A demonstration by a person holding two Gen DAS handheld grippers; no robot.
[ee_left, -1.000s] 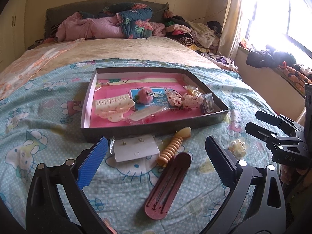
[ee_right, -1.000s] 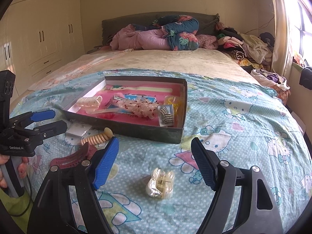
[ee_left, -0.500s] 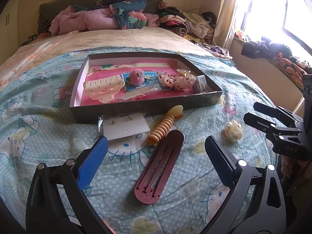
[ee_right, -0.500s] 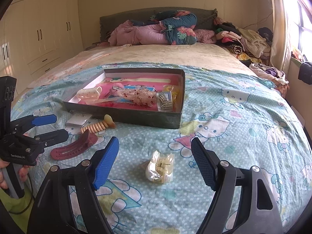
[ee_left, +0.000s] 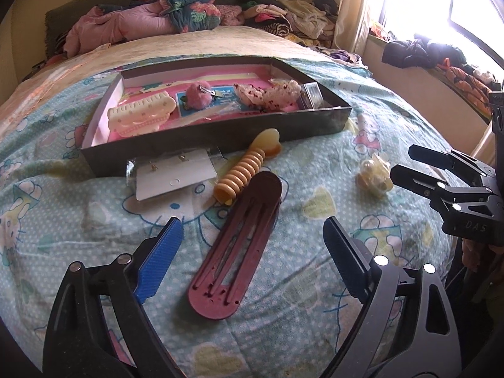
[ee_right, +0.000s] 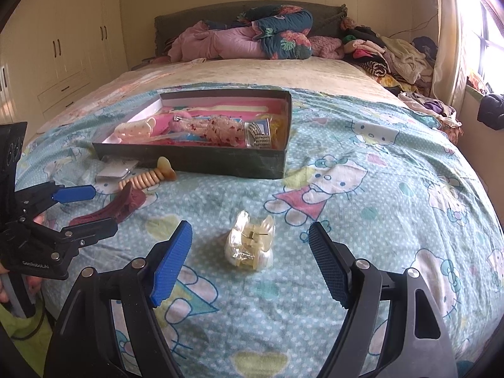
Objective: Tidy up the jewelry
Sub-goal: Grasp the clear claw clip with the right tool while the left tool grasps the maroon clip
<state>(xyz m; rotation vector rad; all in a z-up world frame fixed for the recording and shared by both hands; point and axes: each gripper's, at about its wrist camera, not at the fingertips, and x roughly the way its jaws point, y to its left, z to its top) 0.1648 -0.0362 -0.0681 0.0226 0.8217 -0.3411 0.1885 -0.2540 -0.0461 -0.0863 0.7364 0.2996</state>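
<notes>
A dark open box [ee_left: 220, 132] with a pink lining lies on the bed and holds several hair clips and packets; it also shows in the right wrist view [ee_right: 201, 160]. In front of it lie a white earring card [ee_left: 173, 176], a yellow spiral clip [ee_left: 242, 170] and a long maroon hair clip [ee_left: 239, 245]. My left gripper [ee_left: 252, 242] is open, its fingers on either side of the maroon clip, just above it. A small clear-yellow claw clip [ee_right: 252, 242] lies on the sheet. My right gripper [ee_right: 249, 252] is open around it, empty.
The bed is covered by a light-blue cartoon-print sheet [ee_right: 362, 189]. Piled quilts and clothes [ee_right: 267, 41] lie at the headboard. A wardrobe [ee_right: 47, 47] stands at the left, a window [ee_left: 456, 9] at the right.
Both grippers have moved forward and down. The maroon clip now lies between my left fingers and the claw clip between my right fingers. Both stay open.
</notes>
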